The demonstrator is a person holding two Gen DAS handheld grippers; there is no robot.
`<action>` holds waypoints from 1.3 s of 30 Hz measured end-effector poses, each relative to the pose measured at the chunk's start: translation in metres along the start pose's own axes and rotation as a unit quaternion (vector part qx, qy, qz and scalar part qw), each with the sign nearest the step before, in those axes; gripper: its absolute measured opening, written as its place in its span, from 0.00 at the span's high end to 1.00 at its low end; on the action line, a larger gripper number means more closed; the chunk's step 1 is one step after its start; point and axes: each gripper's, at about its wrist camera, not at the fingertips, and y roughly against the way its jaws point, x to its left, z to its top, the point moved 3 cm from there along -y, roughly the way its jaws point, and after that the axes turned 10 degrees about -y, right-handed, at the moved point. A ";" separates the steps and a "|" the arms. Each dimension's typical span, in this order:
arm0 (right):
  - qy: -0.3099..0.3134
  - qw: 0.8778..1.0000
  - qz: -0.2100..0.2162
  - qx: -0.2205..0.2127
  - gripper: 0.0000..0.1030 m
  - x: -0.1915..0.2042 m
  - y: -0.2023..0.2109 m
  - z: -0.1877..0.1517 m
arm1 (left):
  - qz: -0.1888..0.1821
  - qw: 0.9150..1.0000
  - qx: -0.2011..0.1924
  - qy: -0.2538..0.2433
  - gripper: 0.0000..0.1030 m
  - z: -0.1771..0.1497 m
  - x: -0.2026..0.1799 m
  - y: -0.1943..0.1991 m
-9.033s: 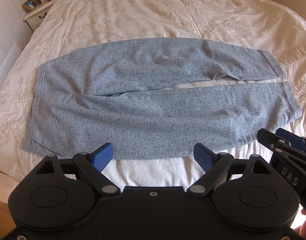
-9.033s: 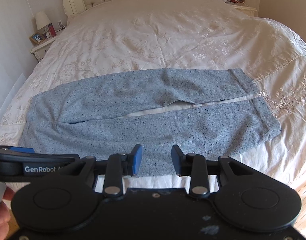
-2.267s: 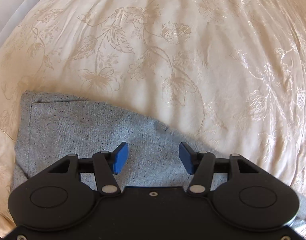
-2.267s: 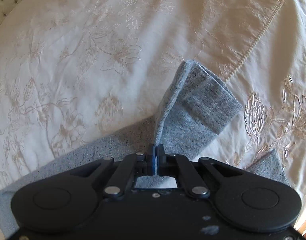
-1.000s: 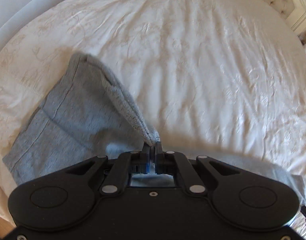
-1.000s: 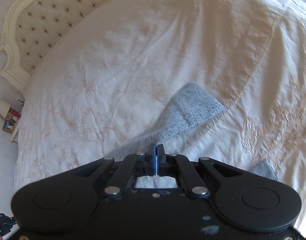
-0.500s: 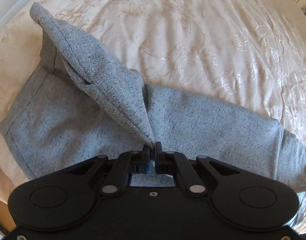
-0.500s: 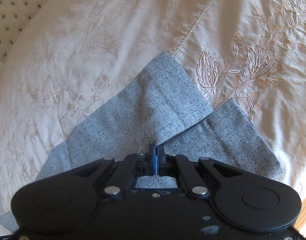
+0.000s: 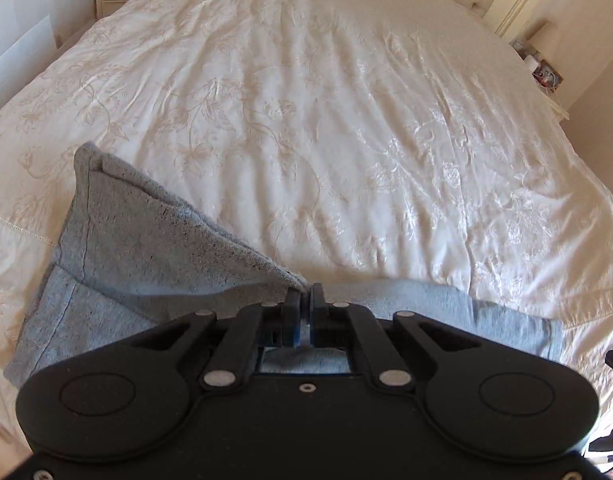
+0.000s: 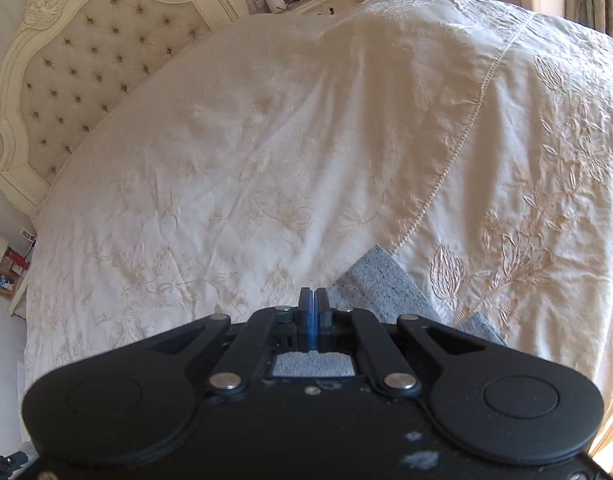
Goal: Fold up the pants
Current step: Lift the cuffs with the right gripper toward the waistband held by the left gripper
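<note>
Grey pants (image 9: 146,256) lie along the near edge of a bed (image 9: 306,120) covered in a cream embroidered bedspread, as a person works to fold them with a pair of handheld tongs in each hand. The left tongs (image 9: 304,300) are clamped on the waistband end, a flap of cloth drawn up to the pinch, apparently to carry one side over the other. At the cuff end (image 10: 380,280), the right tongs (image 10: 313,300) show jaws nearly together but beginning to part; grey cloth sits just beneath them, though whether any remains pinched cannot be told. A tufted headboard (image 10: 86,60) stands beyond.
</note>
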 end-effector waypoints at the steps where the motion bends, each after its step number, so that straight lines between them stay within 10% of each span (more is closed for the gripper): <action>1: -0.008 1.000 -0.002 0.005 0.90 -0.007 0.002 -0.007 | 0.001 1.000 0.013 -0.003 0.95 -0.014 0.001 -0.003; 3: -0.038 0.999 -0.026 0.016 0.73 -0.031 -0.001 -0.033 | 0.010 0.999 0.043 -0.009 0.95 -0.042 0.004 -0.015; 9: -0.112 0.988 -0.096 0.045 0.72 -0.091 -0.049 -0.079 | 0.022 0.995 0.092 0.002 0.95 -0.086 0.009 -0.039; 23: -0.223 0.971 -0.065 0.048 0.70 -0.112 -0.113 -0.044 | 0.077 0.994 0.073 0.024 0.95 -0.075 0.003 -0.037; 26: -0.184 0.980 -0.067 0.046 0.93 -0.099 -0.109 -0.033 | 0.081 0.994 0.069 0.023 0.95 -0.068 0.001 -0.038; 34: -0.062 0.997 0.037 0.001 0.94 -0.015 -0.067 0.028 | 0.091 0.996 -0.022 -0.002 0.95 0.000 -0.008 -0.001; 39: -0.013 0.997 0.070 -0.038 0.94 -0.007 -0.007 0.039 | 0.080 0.996 -0.043 0.007 0.95 -0.018 -0.006 0.037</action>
